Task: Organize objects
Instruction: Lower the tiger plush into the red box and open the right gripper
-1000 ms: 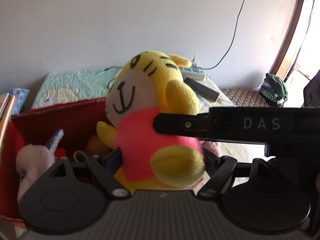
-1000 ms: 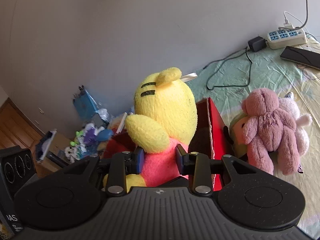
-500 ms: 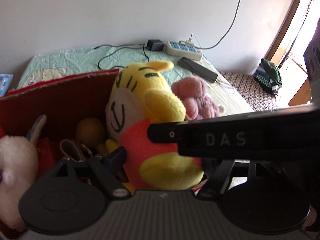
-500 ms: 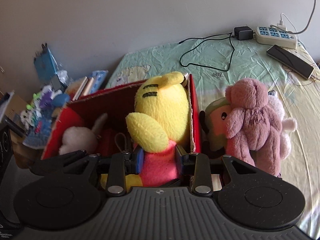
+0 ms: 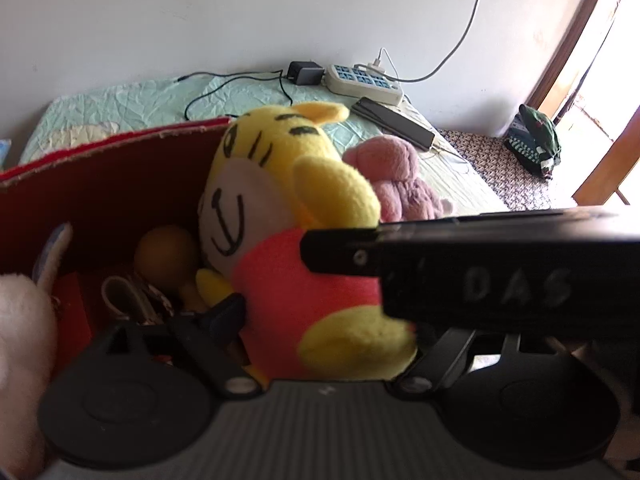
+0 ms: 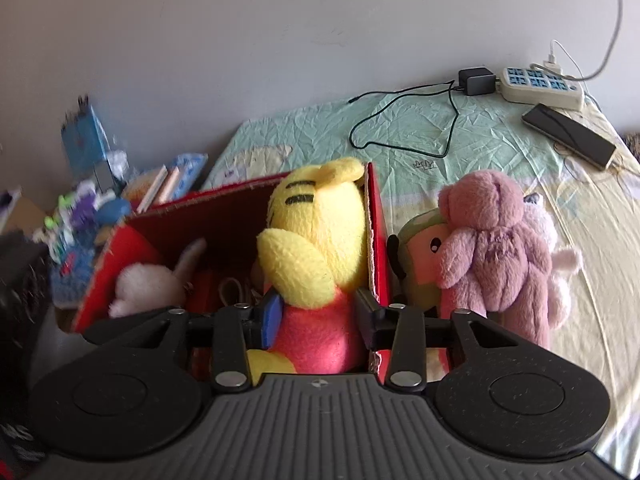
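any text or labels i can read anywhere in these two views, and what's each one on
"DAS": pale capitals, slightly blurred, on the black body of the right gripper where it crosses the left wrist view.
Small dark mark printed on the bed sheet: too small to read.
Dark marking on the back of the pink plush: unreadable.
Blue packages by the wall: blurred, no legible print.
Nothing else readable.

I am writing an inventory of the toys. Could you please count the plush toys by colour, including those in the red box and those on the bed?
Yellow: 1, the yellow tiger plush, held by both grippers
White: 1, the white plush in the red box
Pink: 2, the pink bear and a paler pink plush behind it
Green and pink: 1, the green-capped plush
Total: 5
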Demonstrator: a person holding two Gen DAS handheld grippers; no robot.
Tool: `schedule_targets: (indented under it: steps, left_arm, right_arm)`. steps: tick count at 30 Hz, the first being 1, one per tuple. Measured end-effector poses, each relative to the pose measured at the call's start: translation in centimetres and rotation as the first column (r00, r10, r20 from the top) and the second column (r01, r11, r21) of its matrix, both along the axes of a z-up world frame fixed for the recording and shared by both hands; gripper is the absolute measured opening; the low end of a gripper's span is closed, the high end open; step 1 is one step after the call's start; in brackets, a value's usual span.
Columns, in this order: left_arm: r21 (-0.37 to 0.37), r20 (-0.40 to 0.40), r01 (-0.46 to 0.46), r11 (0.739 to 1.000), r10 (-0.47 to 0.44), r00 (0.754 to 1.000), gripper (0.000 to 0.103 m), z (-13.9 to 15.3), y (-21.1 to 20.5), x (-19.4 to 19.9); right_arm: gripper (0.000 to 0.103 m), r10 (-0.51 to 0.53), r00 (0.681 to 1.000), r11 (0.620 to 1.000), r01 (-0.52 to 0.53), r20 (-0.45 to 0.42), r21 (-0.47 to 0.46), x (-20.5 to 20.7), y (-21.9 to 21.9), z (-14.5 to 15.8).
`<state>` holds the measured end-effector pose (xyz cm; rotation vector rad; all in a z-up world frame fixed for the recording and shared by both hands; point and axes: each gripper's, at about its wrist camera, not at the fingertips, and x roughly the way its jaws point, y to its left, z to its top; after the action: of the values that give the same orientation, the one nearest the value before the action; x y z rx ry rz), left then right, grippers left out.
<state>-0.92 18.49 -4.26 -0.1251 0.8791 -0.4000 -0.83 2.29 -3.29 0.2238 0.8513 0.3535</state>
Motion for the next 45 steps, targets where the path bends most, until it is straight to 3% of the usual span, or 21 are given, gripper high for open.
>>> schedule_targets:
  steps: [10,18,26,45]
  left_arm:
    - [0.024,0.0,-0.01,1.0,0.01,1.0,0.088,0.1,-0.2,-0.4]
    - [0.123,0.047,-0.062,0.99,0.056,0.997,0.088,2.2,-0.8,-2.0]
    - [0.231,0.046,-0.122,0.965,0.115,0.992,0.088,3.1,-1.7,-3.0]
    - [0.373,0.077,-0.229,0.899,0.216,0.973,0.088,4.4,-3.1,-5.3]
  right_arm:
    - [0.039,-0.047,0.999,0.992,0.044,0.024,0.115,-1.2,-1.5,0.4]
    - [0.034,-0.065,0.998,0.989,0.062,0.023,0.131,-2.3,-1.9,0.2]
    - [0.034,-0.077,0.997,0.989,0.073,0.022,0.13,-3.2,-2.6,0.0]
    - [0.034,-0.059,0.998,0.985,0.054,0.03,0.166,-5.4,-3.6,0.2]
